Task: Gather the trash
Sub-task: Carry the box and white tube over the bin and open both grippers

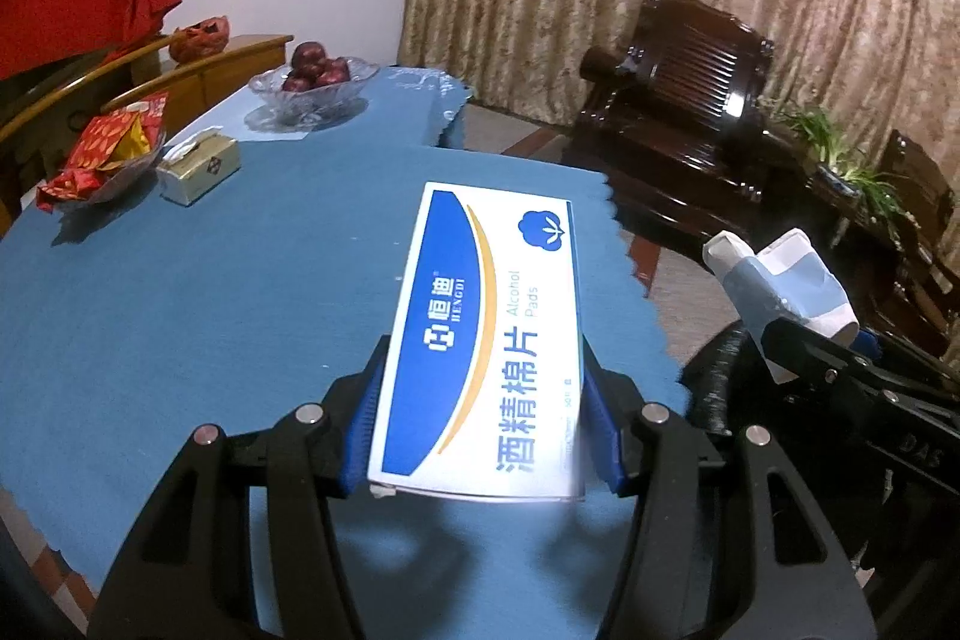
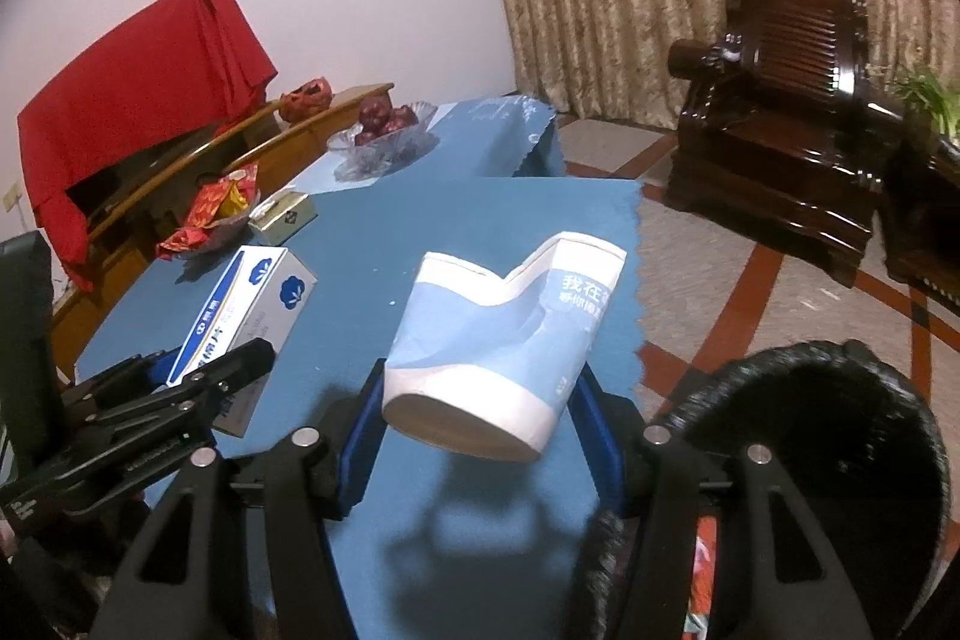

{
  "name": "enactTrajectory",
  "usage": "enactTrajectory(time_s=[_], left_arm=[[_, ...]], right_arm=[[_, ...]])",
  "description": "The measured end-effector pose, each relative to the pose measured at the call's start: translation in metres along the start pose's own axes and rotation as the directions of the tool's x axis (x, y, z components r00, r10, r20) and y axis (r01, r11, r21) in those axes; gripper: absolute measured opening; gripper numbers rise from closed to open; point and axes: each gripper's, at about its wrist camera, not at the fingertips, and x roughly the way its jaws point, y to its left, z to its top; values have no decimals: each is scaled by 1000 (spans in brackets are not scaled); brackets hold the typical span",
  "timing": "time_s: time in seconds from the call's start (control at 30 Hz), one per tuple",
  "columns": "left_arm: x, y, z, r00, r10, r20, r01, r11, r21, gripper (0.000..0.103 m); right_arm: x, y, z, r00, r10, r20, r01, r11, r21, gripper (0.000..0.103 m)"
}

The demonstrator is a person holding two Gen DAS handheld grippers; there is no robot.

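Observation:
My left gripper [image 1: 480, 400] is shut on a white and blue alcohol pads box [image 1: 486, 340] and holds it above the blue tablecloth [image 1: 210, 310]. My right gripper [image 2: 477, 400] is shut on a crushed light blue and white paper cup [image 2: 498, 334], also above the cloth. The cup also shows in the left wrist view [image 1: 780, 292], at the right. The box and left gripper show in the right wrist view [image 2: 246, 310], at the left. A black bin [image 2: 810, 436] stands low at the right, beside the table edge.
On the table's far side are a glass bowl of red fruit [image 1: 312, 82], a dish of red packets [image 1: 102, 154] and a small gold box [image 1: 198, 166]. A dark wooden armchair [image 1: 678, 112] and potted plant [image 1: 840, 154] stand on the floor to the right.

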Motion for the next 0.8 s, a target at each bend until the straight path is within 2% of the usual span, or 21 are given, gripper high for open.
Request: enactTrajectory(time_s=[0.37, 0.8], left_arm=[[-7, -62, -8, 995, -99, 4, 98, 993, 71, 55], [12, -132, -16, 979, -203, -36, 206, 961, 182, 55]], right_arm=[[-51, -44, -16, 993, -113, 34, 111, 992, 52, 58], [-85, -100, -37, 975, -222, 27, 217, 969, 118, 58]])
